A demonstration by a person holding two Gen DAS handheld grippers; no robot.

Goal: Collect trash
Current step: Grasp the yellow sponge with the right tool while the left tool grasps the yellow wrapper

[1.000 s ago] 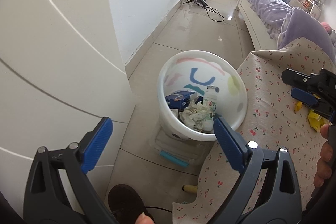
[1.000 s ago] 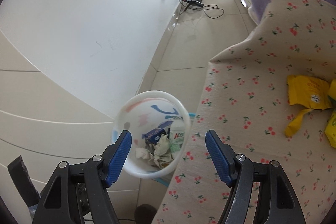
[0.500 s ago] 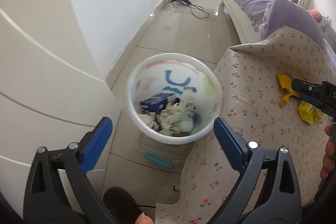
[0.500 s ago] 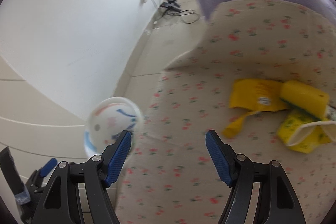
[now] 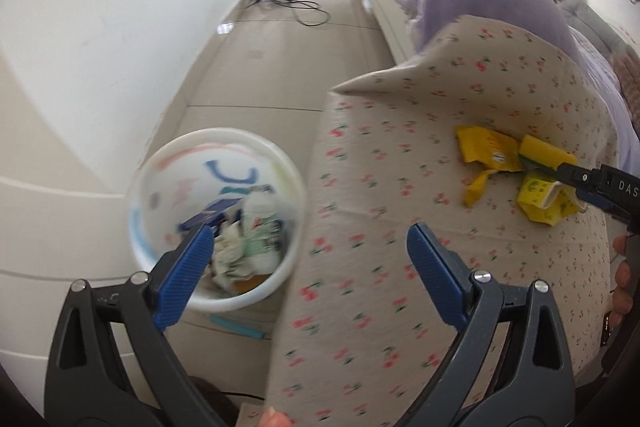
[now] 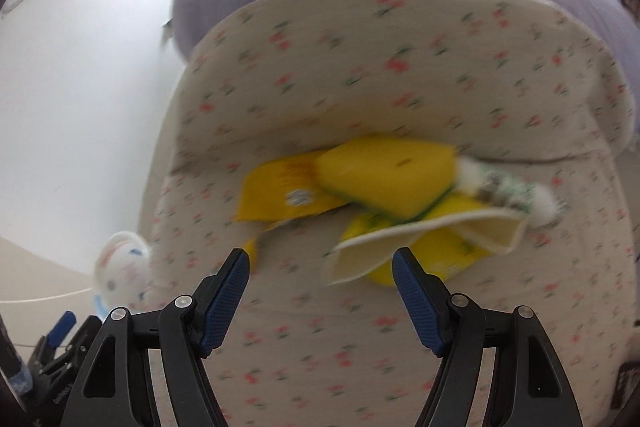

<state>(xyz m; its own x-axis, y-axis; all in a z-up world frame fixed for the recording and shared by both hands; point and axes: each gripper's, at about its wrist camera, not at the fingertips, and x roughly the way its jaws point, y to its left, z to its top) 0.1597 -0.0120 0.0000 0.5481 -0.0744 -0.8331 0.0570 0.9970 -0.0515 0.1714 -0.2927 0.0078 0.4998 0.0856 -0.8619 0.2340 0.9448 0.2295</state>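
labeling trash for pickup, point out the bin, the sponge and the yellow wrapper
bin (image 5: 138, 203): left wrist view, on its left inner wall
sponge (image 6: 384, 173): right wrist view, middle of its yellow top face
yellow wrapper (image 6: 276, 197): right wrist view, on its flat front

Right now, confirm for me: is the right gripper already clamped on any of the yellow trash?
No. The right gripper has its jaws wide apart with nothing between them, short of the yellow sponge on the cherry-print cover.
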